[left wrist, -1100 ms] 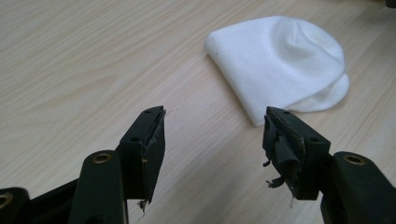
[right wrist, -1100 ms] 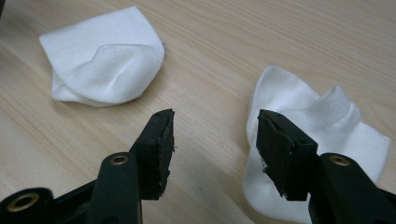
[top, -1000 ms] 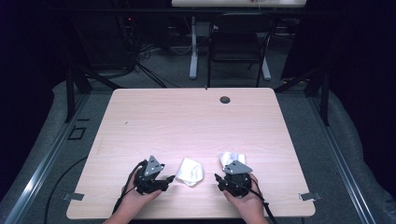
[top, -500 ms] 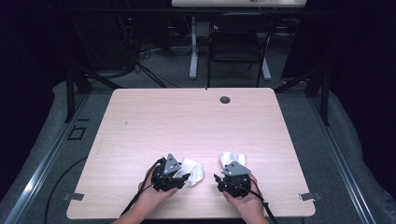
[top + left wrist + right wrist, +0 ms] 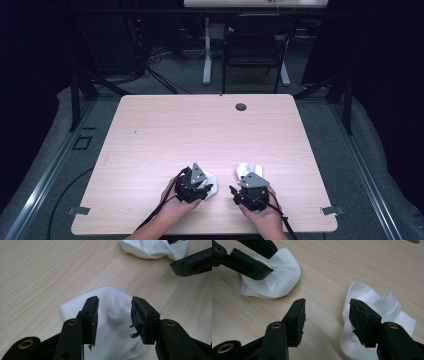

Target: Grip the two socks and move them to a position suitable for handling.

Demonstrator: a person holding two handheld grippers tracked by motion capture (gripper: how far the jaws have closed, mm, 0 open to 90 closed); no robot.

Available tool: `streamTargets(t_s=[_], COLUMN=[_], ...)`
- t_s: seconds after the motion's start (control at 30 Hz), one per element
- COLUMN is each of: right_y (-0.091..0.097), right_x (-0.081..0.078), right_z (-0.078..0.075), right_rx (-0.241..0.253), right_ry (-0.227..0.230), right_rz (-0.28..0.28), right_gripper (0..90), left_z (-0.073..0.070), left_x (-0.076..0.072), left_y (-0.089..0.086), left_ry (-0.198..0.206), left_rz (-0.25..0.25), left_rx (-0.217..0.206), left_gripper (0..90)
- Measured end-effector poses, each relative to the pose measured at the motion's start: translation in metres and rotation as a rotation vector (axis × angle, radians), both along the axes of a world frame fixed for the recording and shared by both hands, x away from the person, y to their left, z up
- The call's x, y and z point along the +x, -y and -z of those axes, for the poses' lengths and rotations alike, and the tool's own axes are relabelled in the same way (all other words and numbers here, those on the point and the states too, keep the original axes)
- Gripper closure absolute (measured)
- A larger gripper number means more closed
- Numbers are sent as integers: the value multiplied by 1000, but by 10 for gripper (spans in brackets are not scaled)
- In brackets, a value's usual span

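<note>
Closing over sock (image 5: 113, 315), left hand-held gripper (image 5: 114, 312) shifted right

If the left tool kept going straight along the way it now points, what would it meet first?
Most likely the white sock that already lies between the jaws of the left tool, which have just been closing around it without pressing yet. Depth is hard to judge, but the sock's raised fold sits directly ahead.

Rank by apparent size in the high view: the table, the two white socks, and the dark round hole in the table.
1. table
2. right sock and left sock: each partly hidden by a gripper, so no ranking between them
3. hole
</note>
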State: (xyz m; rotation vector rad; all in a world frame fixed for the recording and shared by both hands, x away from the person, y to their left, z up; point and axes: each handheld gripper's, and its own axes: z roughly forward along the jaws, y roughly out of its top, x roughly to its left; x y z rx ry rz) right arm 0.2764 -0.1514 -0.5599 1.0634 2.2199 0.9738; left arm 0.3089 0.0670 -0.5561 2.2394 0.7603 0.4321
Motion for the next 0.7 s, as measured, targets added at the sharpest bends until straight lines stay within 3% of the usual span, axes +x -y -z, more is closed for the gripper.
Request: streamTargets(t_s=[0.2, 0.4, 0.47, 0.6, 0.67, 0.7], right_y=[2, 2, 2, 2, 1, 0], right_x=[0, 0, 0, -1, -1, -1], right_z=[-1, -1, -2, -3, -4, -4], right_rx=[6, 10, 13, 31, 30, 22], right_ry=[1, 0, 5, 8, 4, 0], right_rz=[8, 7, 9, 7, 4, 0], right_gripper=[475, 487, 496, 539, 601, 622], left_z=[4, 8, 7, 2, -1, -6], left_x=[1, 0, 0, 0, -1, 0], left_y=[8, 11, 11, 8, 5, 1], left_ry=[-24, -11, -14, -9, -11, -18], left_rz=[16, 23, 23, 25, 16, 13], left_rx=[24, 55, 49, 20, -9, -45], left_gripper=[669, 802, 852, 861, 862, 863])
